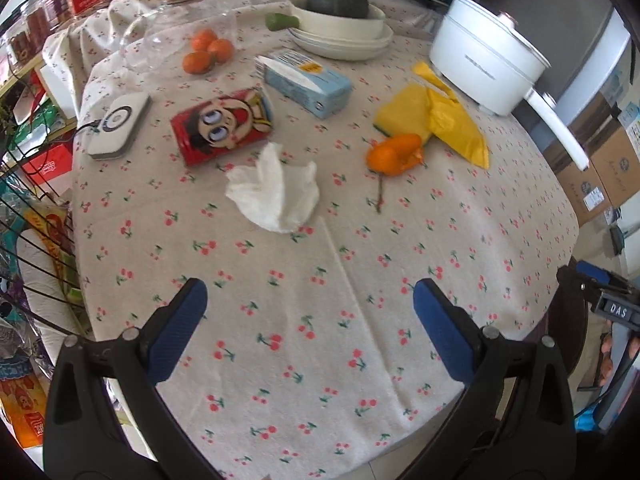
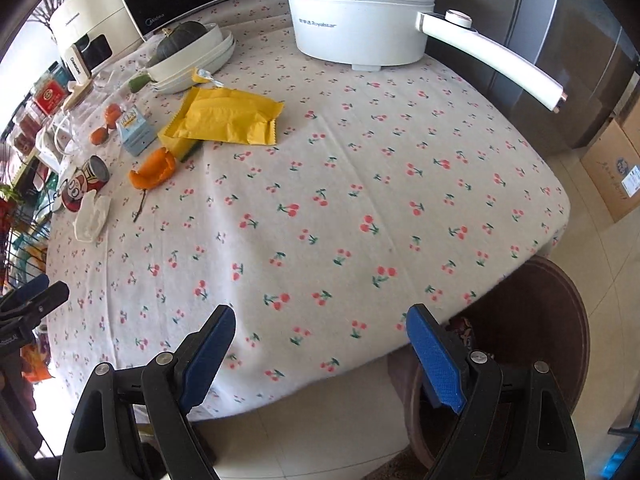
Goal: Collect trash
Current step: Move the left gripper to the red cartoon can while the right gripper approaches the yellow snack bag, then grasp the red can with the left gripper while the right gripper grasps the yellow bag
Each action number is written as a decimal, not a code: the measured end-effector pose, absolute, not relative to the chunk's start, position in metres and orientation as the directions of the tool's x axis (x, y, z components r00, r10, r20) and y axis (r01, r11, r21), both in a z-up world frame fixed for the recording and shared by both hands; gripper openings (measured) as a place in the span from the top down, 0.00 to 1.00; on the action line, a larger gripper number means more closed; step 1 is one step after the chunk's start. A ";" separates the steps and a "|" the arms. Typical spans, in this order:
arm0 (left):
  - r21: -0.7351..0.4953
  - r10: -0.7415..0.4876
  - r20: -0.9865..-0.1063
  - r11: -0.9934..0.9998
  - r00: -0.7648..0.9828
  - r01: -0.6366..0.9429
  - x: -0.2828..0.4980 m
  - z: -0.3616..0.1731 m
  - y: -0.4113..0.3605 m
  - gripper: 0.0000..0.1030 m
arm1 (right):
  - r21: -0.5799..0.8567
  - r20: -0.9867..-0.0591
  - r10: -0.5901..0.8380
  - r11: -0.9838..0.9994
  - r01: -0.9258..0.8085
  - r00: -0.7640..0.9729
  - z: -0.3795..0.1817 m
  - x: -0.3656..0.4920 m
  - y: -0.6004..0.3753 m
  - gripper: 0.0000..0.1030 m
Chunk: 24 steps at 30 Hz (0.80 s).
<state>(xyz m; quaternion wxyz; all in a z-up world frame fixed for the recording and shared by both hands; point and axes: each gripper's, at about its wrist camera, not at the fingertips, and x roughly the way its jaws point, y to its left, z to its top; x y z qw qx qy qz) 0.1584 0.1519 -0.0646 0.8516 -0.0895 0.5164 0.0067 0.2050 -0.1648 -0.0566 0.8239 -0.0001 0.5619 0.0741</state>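
A crumpled white tissue (image 1: 275, 190) lies on the cherry-print tablecloth (image 1: 320, 320), beyond my left gripper (image 1: 310, 308), which is open and empty above the cloth. Orange peel (image 1: 394, 154) lies to the tissue's right with a thin twig (image 1: 379, 196) in front of it. A yellow wrapper (image 1: 456, 120) lies on a yellow sponge (image 1: 402, 110). A red cartoon can (image 1: 224, 124) lies on its side behind the tissue. In the right wrist view the tissue (image 2: 93, 216), peel (image 2: 153, 170), wrapper (image 2: 228, 118) and can (image 2: 84, 184) sit far left. My right gripper (image 2: 320, 344) is open and empty at the table's near edge.
A white electric pot (image 1: 486, 68) with a long handle stands at the back right. A blue tissue box (image 1: 306, 82), tangerines (image 1: 208, 50), a bowl with a green squash (image 1: 340, 20) and a white charger (image 1: 118, 124) stand behind. A wire rack (image 1: 28, 240) is left, a brown stool (image 2: 532, 332) below right.
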 end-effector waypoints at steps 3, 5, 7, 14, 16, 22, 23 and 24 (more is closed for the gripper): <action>-0.186 -0.059 -0.858 0.962 0.510 -0.201 0.172 -0.063 0.184 0.01 | 0.089 -0.917 0.128 0.989 -0.117 0.377 -0.059 0.214 -0.157 0.14; -0.203 -0.034 -0.844 0.944 0.535 -0.260 0.179 -0.066 0.200 0.01 | 0.088 -0.916 0.121 0.991 -0.103 0.383 -0.061 0.220 -0.153 0.14; -0.220 -0.033 -0.839 0.934 0.544 -0.283 0.191 -0.072 0.208 0.01 | 0.083 -0.914 0.112 0.992 -0.091 0.390 -0.065 0.229 -0.150 0.14; 0.072 0.038 -0.872 0.996 0.488 0.051 0.267 -0.074 0.190 0.02 | 0.146 -0.915 0.176 0.983 -0.109 0.363 -0.075 0.254 -0.147 0.14; 0.043 -0.006 -0.890 0.994 0.456 0.098 0.285 -0.075 0.193 0.04 | 0.123 -0.911 0.175 0.980 -0.159 0.374 -0.069 0.262 -0.145 0.14; 0.064 -0.012 -0.937 0.977 0.348 0.206 0.313 -0.101 0.184 0.23 | 0.040 -0.906 0.144 0.965 -0.258 0.399 -0.064 0.300 -0.134 0.13; 0.053 -0.016 -0.941 0.980 0.339 0.193 0.314 -0.105 0.186 0.24 | 0.034 -0.904 0.148 0.960 -0.277 0.401 -0.065 0.307 -0.130 0.13; 0.030 -0.030 -0.943 0.984 0.332 0.175 0.313 -0.108 0.188 0.28 | 0.031 -0.902 0.157 0.952 -0.304 0.401 -0.066 0.313 -0.123 0.13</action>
